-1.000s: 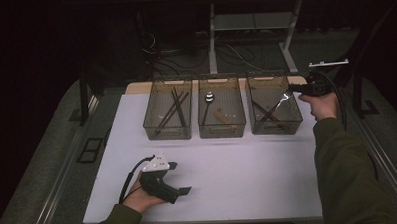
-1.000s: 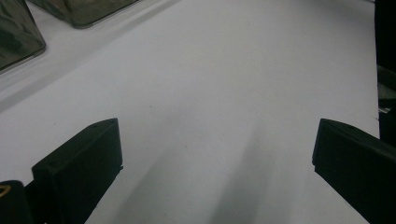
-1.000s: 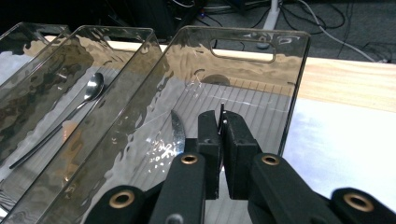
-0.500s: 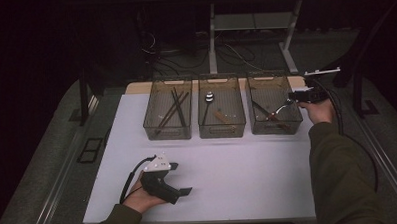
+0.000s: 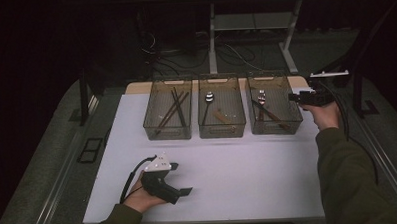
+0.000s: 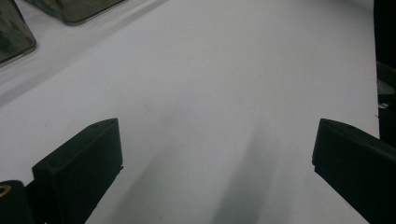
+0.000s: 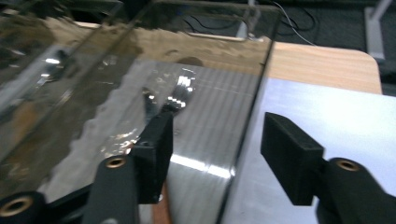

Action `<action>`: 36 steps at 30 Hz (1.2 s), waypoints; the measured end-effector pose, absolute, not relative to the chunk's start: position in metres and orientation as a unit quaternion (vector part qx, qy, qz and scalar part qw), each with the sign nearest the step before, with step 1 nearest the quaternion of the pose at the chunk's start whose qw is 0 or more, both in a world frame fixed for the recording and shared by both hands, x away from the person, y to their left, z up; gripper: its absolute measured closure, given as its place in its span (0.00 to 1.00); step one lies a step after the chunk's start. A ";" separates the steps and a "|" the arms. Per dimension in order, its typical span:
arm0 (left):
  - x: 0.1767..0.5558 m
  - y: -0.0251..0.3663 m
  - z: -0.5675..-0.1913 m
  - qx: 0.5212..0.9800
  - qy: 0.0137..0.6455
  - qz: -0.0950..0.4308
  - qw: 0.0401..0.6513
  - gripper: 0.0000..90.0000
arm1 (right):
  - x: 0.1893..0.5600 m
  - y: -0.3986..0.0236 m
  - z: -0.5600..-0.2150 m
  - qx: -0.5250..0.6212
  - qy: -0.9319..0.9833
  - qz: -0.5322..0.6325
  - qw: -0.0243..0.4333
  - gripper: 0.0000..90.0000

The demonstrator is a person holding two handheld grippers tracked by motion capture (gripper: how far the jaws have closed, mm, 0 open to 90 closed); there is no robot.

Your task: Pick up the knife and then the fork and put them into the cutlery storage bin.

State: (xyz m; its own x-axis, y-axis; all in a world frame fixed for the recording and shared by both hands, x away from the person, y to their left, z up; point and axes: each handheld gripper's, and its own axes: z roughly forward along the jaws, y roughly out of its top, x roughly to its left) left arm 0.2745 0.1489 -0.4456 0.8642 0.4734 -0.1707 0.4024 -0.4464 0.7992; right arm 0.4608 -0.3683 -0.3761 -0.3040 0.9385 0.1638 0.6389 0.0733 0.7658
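Three clear bins stand in a row at the back of the white mat [image 5: 248, 170]. The left bin [image 5: 168, 130] holds chopsticks [image 5: 174, 107]. The middle bin [image 5: 222, 129] holds a spoon [image 5: 208, 99]. In the right bin [image 5: 276, 127] lie forks [image 7: 180, 93]. My right gripper [image 5: 292, 96] hovers at that bin's right rim, and its jaws have just been opening. In the right gripper view its left jaw is over the bin and its right jaw over the mat, with nothing held in my right gripper [image 7: 217, 149]. My left gripper [image 5: 181, 178] rests open on the mat near the front, and the mat is bare between its jaws [image 6: 215, 154].
A wooden board [image 7: 322, 65] shows past the mat's far edge behind the bins. The right forearm in a dark green sleeve [image 5: 349, 177] rises along the table's right side, and a cable [image 5: 344, 122] trails from the gripper. A desk frame [image 5: 213, 46] stands beyond the table.
The right hand has dropped a little and shifted slightly towards the right bin's rim. The left hand and its gripper have stayed where they were.
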 end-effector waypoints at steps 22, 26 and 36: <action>0.275 0.157 -0.442 0.851 0.261 0.067 0.450 0.00 | 0.368 -0.339 -0.368 0.459 0.738 0.453 0.196 0.22; 0.275 0.157 -0.442 0.851 0.261 0.069 0.450 0.00 | 0.354 -0.328 -0.371 0.443 0.743 0.462 0.194 0.20; 0.276 0.161 -0.443 0.845 0.272 0.064 0.455 0.00 | 0.327 -0.305 -0.386 0.410 0.757 0.476 0.179 0.16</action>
State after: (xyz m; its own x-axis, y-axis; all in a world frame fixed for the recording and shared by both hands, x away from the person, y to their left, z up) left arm 0.2760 0.1610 -0.4427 0.8436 0.5187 -0.1390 0.4017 -0.4377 0.8044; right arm 0.3274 -0.3052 -0.3857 -0.5991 0.7917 0.1197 0.4512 0.2103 0.8673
